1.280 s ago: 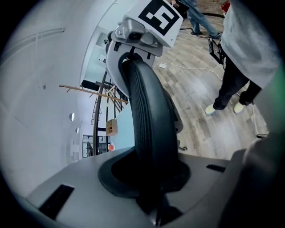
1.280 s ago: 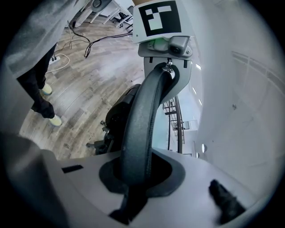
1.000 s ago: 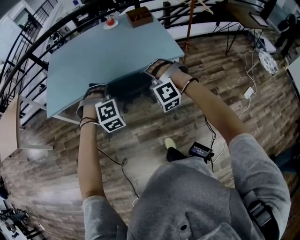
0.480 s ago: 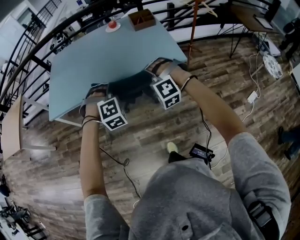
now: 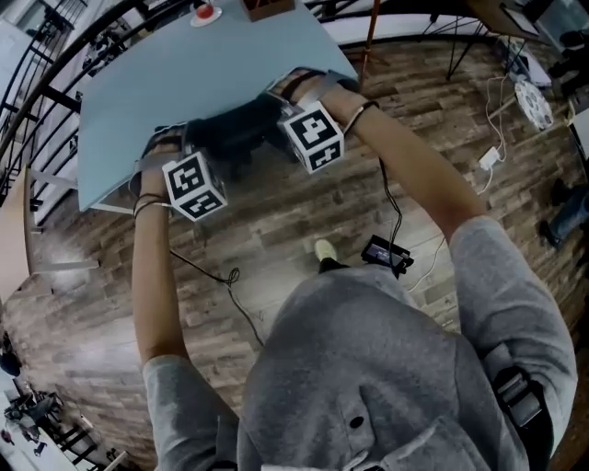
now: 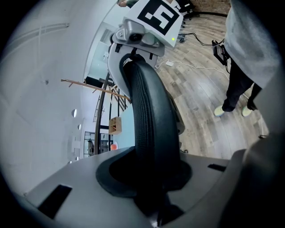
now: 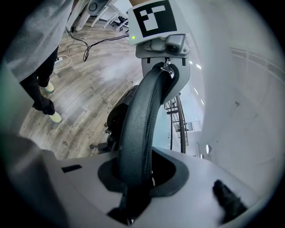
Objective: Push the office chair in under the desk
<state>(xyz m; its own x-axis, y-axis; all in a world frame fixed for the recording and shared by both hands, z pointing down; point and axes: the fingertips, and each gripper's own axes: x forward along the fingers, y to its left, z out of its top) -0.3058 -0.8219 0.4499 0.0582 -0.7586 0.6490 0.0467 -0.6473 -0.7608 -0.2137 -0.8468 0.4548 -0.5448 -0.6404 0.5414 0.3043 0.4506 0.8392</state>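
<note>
**Entry: office chair, almost stowed under the desk**

**Item.** Office chair, black. In the head view most of it sits beneath the pale blue desk. Only the backrest stands out, at the desk's near edge.

**Held part.** Backrest top rim, running along the desk's near edge from one claw to the other.

**Left gripper**. On the rim towards the desk's left corner. Its jaws have just been opening. The rim lies between them with a dark gap beside it, so I read them as slack around it, not clamped.

**Right gripper**. On the rim towards the desk's right side. Its jaws have also just been opening and sit loose around the rim.

**Step in hand.** I judge the push to be about finished and the release begun.

**Next move.** I should widen both claws enough to clear the rim, then draw them straight back from the desk. A snagged pad could drag the chair out again.

**Surroundings.** A wooden box and a small red object sit at the desk's far edge. Plank floor lies on the desk's near side.
</note>
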